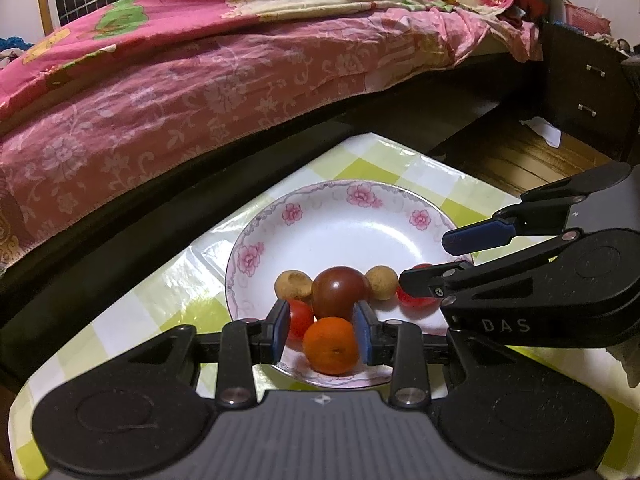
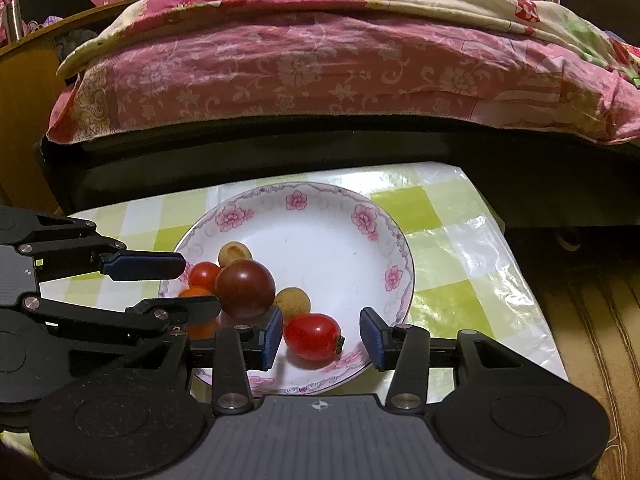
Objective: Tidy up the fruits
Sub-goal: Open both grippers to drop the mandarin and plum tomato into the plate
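A white plate with pink flowers holds several fruits. My left gripper is open around a small orange that rests at the plate's near rim, with a gap showing at one pad. My right gripper is open around a red tomato, its right pad clear of it. A large dark red tomato, two tan longans and a small cherry tomato lie between.
The plate sits on a table with a green and white checked cover. A bed with pink floral bedding runs along the far edge. A dark drawer unit and wooden floor lie to the right.
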Available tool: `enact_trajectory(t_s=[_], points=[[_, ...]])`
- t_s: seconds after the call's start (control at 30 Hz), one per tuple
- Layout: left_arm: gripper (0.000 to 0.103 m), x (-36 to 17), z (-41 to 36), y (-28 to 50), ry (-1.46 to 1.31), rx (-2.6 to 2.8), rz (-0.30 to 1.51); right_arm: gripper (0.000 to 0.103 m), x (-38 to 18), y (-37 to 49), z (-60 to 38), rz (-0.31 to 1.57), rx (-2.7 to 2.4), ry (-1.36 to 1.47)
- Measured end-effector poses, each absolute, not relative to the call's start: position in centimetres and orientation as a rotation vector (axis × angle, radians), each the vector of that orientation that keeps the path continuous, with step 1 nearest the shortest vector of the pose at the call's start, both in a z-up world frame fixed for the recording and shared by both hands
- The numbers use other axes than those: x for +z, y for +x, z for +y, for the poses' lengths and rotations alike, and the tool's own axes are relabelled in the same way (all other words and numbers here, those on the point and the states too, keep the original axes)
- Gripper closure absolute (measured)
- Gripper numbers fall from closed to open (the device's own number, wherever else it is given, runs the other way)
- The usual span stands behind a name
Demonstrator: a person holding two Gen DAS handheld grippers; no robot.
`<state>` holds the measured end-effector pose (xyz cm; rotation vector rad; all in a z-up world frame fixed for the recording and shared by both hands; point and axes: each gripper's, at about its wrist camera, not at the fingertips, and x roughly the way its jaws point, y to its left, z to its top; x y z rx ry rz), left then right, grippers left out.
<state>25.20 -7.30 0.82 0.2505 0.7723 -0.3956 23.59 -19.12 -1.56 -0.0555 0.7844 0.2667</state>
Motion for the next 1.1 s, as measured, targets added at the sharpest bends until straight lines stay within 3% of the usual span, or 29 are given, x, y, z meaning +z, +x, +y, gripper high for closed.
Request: enact_trajectory(t_s=[1.1], points=[[0.058, 2.2, -5.0, 20.5, 0.260, -0.456, 0.779, 0.058, 0.5, 17.6, -18.5, 0.749, 0.401, -0.043]])
